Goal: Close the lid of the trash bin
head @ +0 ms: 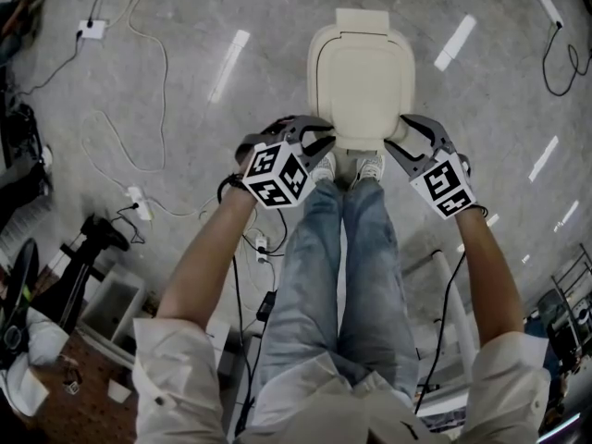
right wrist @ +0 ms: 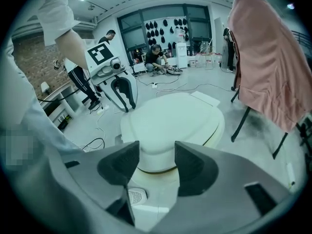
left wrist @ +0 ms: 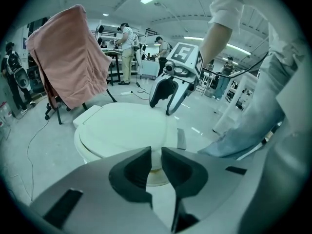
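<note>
The cream trash bin (head: 361, 77) stands on the floor just ahead of the person's shoes (head: 324, 166), and its lid (left wrist: 126, 128) lies flat down on the body. In the right gripper view the lid (right wrist: 170, 118) also sits level. My left gripper (head: 324, 144) hovers at the bin's near left corner, with only a narrow gap between its jaws (left wrist: 153, 152) and nothing in it. My right gripper (head: 396, 146) hovers at the near right corner, jaws (right wrist: 157, 147) apart and empty. Each gripper shows in the other's view: the right gripper (left wrist: 162, 107) and the left gripper (right wrist: 124, 105), both close to the lid's edge.
A pink cloth (left wrist: 68, 57) hangs on a stand behind the bin. Cables and a power strip (head: 139, 202) lie on the floor to the left. The person's legs (head: 342, 266) stand between the grippers. People (left wrist: 127, 52) work in the background.
</note>
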